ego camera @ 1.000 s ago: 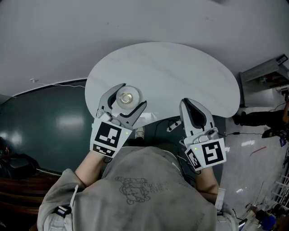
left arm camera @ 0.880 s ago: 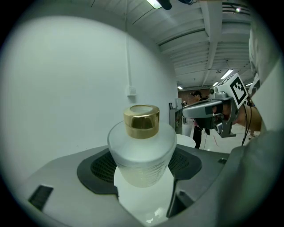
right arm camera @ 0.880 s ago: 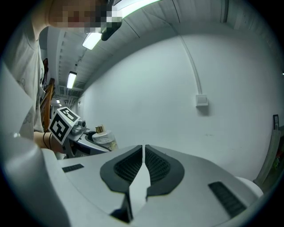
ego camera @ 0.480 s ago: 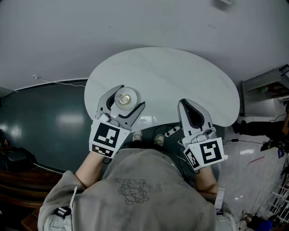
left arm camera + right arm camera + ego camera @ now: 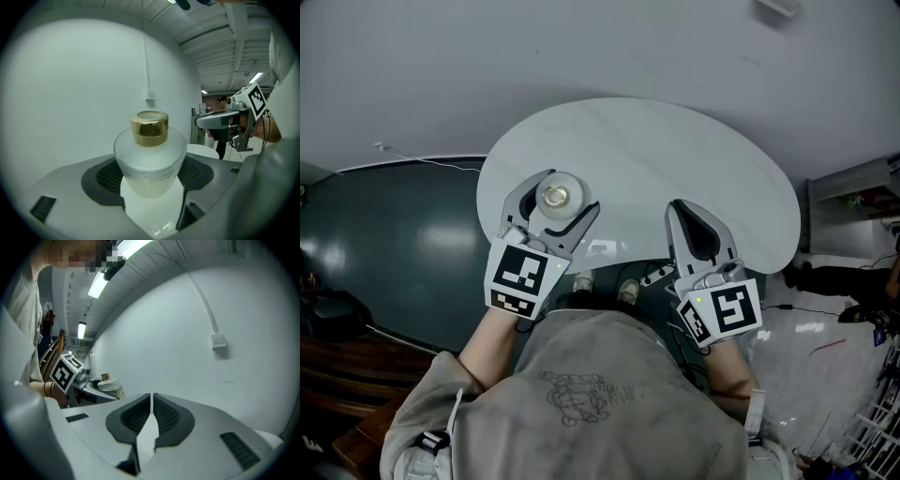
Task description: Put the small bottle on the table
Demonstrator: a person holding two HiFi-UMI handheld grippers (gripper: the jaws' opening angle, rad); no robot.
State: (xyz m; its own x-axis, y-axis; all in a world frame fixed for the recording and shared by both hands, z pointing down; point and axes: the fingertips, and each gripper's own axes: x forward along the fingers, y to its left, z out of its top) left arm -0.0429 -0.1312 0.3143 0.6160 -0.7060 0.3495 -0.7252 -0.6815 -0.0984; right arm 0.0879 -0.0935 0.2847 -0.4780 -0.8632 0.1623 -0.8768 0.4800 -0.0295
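Bottle (image 5: 555,197), small, frosted, gold cap: I hold it upright in the left gripper's (image 5: 567,194) jaws over the near-left part of the round white surface (image 5: 675,150); set-down, I judge, lies straight below. Right gripper (image 5: 679,210): jaws together, empty.

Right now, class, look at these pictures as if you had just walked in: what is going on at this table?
A person stands at a round white table with a gripper in each hand. The left gripper is clamped on a small frosted bottle with a gold cap, held upright over the near left part of the table. Whether the bottle's base touches the tabletop cannot be told. The right gripper is shut with nothing in it, at the table's near edge.
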